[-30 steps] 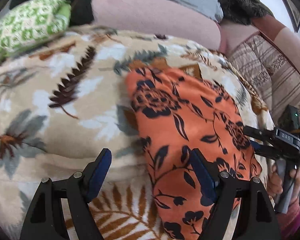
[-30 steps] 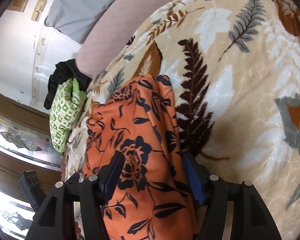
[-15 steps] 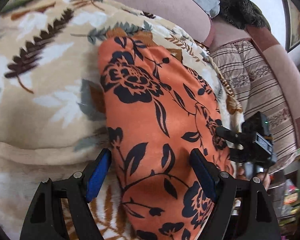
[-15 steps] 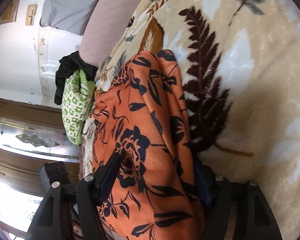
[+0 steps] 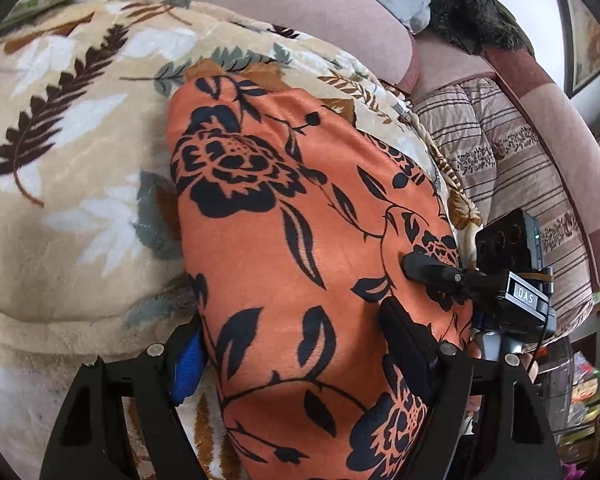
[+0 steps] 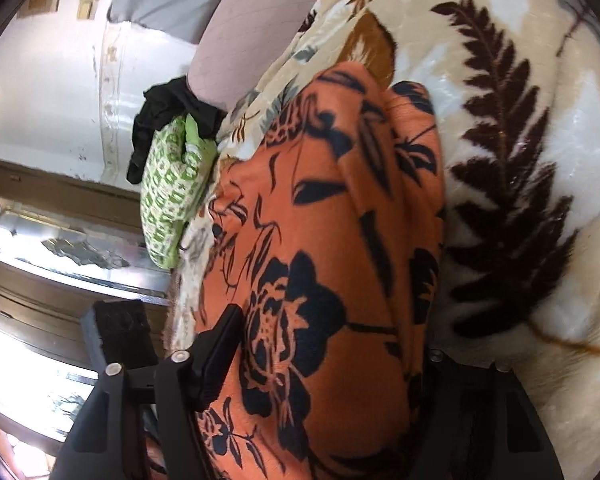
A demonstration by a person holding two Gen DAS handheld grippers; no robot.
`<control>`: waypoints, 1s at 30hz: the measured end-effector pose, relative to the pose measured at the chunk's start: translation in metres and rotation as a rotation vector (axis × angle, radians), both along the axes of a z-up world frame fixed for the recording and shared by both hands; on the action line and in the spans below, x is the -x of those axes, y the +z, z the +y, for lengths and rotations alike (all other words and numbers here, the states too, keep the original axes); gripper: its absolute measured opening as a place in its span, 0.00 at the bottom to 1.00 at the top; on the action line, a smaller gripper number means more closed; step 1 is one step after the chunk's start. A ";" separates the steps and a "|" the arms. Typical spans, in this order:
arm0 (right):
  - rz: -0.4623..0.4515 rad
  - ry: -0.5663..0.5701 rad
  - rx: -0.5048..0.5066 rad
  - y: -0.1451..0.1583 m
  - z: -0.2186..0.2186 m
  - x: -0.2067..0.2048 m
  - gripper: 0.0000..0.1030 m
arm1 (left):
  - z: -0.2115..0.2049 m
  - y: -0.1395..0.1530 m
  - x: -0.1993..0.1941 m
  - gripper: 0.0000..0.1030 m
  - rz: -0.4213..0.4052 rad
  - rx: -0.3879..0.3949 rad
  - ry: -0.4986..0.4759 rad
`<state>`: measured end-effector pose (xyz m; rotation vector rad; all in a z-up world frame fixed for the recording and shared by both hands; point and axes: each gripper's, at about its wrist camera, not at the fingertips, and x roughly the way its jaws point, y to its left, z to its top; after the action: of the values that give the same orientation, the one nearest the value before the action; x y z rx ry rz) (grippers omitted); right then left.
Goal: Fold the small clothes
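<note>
An orange garment (image 5: 292, 240) with black flowers lies bunched lengthwise on a beige leaf-print blanket (image 5: 80, 160). My left gripper (image 5: 292, 332) stands open astride its near end. The blue pad (image 5: 188, 364) sits at the cloth's left edge and the other finger (image 5: 404, 344) lies on the cloth. In the right wrist view the same garment (image 6: 320, 240) fills the space between the jaws of my right gripper (image 6: 328, 336), which are closing. One finger (image 6: 220, 348) touches the cloth's edge and the other is hidden under a fold. From the left wrist view, the right gripper (image 5: 428, 276) rests on the garment's right side.
The blanket (image 6: 500, 160) covers a pink sofa (image 5: 300, 0). A green patterned cloth (image 6: 172, 200) and a black cloth (image 6: 168, 116) lie at the far end. A striped quilt (image 5: 500, 160) and a dark furry item (image 5: 472, 12) sit to the right.
My left gripper has swung over the garment and now straddles its end. The right gripper has pushed further along the cloth, and the two grippers have come closer together.
</note>
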<state>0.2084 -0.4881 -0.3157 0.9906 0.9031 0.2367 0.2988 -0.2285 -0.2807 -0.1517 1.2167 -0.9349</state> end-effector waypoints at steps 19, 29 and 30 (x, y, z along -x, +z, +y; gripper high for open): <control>-0.194 0.002 0.064 0.073 0.058 0.008 0.51 | 0.066 0.074 0.021 0.79 -0.177 0.109 0.089; -0.268 0.015 0.003 0.105 0.109 0.027 0.51 | 0.121 0.109 0.051 0.79 -0.255 0.117 0.146; -0.271 0.014 -0.003 0.107 0.114 0.029 0.51 | 0.123 0.110 0.054 0.79 -0.260 0.115 0.150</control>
<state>0.1793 -0.3745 -0.2091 0.9294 0.6624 0.3752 0.2452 -0.1055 -0.1705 -0.2033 0.8997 -0.8641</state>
